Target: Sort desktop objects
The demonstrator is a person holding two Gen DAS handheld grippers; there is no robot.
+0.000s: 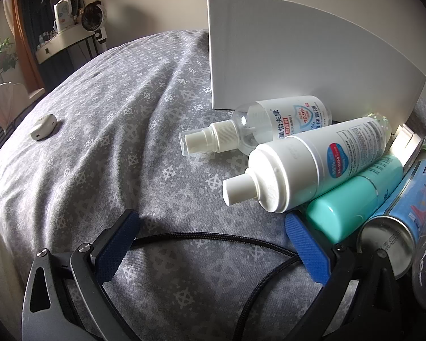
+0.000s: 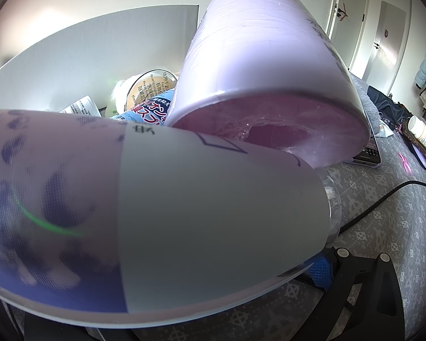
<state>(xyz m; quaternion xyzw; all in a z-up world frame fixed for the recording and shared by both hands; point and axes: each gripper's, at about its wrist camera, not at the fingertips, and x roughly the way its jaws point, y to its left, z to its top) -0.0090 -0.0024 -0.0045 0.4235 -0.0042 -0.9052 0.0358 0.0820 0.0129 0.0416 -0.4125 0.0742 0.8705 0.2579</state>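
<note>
On the grey patterned bedspread (image 1: pixel 105 130), against an upright white board (image 1: pixel 284 56), bottles lie in a loose heap — a clear sanitizer spray bottle (image 1: pixel 269 122), a white foam-pump bottle (image 1: pixel 306 162), a mint-green bottle (image 1: pixel 355 196) and a blue aerosol can (image 1: pixel 397 218), all on their sides and touching. No bin or tray shows, so I cannot tell where sorted things go; judging by the pile, most of the sorting is left.

The left gripper (image 1: pixel 213 224) rests spread wide and empty just beside the foam-pump bottle. Across the right gripper (image 2: pixel 318 270) lies a large grey-and-purple labelled bottle (image 2: pixel 184 213) — only one blue pad (image 2: pixel 321 267) shows, so whether it is clamped I cannot tell. A lilac shrink-wrapped cylinder (image 2: pixel 269 56) leans just behind it. A small white device (image 1: pixel 42 126) lies well apart.
</note>
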